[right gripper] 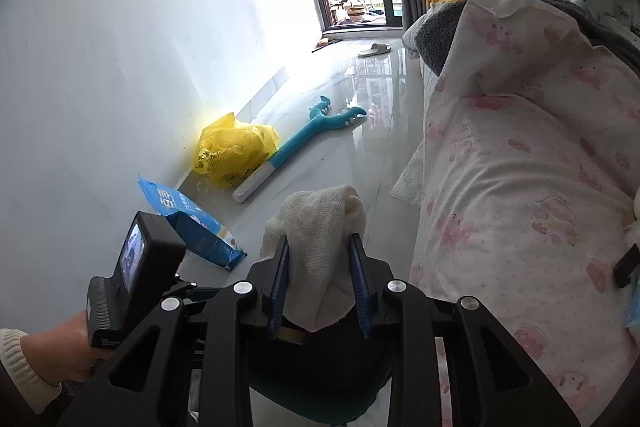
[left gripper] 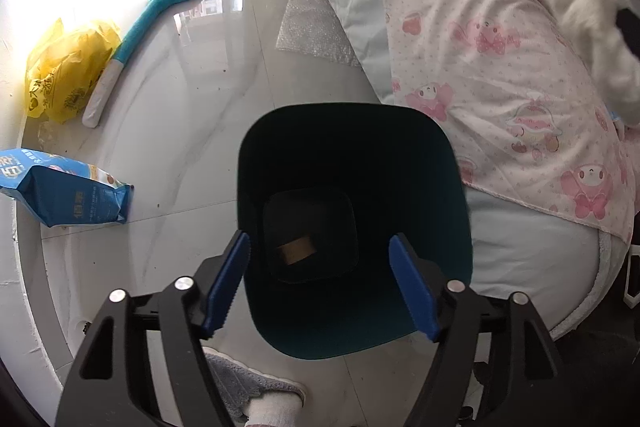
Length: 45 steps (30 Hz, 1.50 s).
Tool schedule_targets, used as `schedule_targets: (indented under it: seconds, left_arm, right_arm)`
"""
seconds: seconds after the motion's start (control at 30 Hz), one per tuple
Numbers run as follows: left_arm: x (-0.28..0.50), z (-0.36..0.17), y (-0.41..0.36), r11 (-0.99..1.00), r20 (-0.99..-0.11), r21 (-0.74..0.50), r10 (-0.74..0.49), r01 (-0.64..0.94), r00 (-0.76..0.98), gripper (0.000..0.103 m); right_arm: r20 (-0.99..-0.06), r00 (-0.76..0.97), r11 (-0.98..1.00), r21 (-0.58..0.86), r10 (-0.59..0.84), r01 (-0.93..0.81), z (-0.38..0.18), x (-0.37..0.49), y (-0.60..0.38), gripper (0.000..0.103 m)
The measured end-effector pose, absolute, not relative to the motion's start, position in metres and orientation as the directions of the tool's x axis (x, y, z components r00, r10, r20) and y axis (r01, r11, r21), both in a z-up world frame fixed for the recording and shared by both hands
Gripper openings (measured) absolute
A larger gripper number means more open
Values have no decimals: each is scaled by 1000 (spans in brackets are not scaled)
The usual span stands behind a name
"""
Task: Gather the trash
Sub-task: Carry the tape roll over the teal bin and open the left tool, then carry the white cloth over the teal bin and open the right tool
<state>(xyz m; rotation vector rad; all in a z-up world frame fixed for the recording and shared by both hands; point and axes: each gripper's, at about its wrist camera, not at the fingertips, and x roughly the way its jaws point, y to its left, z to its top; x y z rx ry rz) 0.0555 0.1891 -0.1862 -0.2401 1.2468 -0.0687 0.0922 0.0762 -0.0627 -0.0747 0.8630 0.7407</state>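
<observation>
Blue-padded left gripper (left gripper: 320, 287) is held open above the dark teal plastic bin (left gripper: 424, 187), nothing between its fingers. A crumpled white cloth (right gripper: 320, 247) is clamped by the right gripper (right gripper: 320, 281) beside the pink-printed bed cover (right gripper: 520, 187).

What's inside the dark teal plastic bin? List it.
One flat brown cardboard-like scrap lies on the floor of the dark teal plastic bin. Its walls are in deep shadow; anything else there cannot be made out.

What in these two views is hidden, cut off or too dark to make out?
- Left wrist view: the bin is dark inside; only a brown scrap shows on its bottom.
- Left wrist view: the blue packet is cut off by the left edge.
- Right wrist view: the right tongs and the white cloth they hold cover most of the bin.
- Both views: print on the yellow bag is too small to read.
</observation>
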Motion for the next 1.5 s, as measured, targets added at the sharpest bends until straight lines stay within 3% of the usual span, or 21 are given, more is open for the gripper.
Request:
schedule_targets:
  seconds: [0.23, 0.83, 1.27, 1.43, 1.5]
  left_arm:
    - [48, -161, 208, 972, -877, -214, -146, -100, 457, 84]
    - [30, -78, 221, 983, -680, -172, -68, -69, 730, 84]
    - [20, -37, 219, 981, -570, -177, -41, -73, 821, 83]
    - [16, -22, 212, 986, -508, -152, -26, -60, 861, 80]
    - [15, -17, 209, 990, -494, -133, -16, -57, 869, 79]
  right_arm:
    - [-747, 395, 756, 214, 535, -618, -80, 95, 93, 29]
    - [-832, 275, 765, 246, 482, -596, -141, 102, 131, 30]
    - [-898, 193, 772, 211, 396, -600, -197, 95, 153, 36]
    - [-906, 190, 770, 194, 378, -608, -200, 92, 151, 42]
    - [-909, 190, 774, 189, 371, -604, -201, 92, 149, 54]
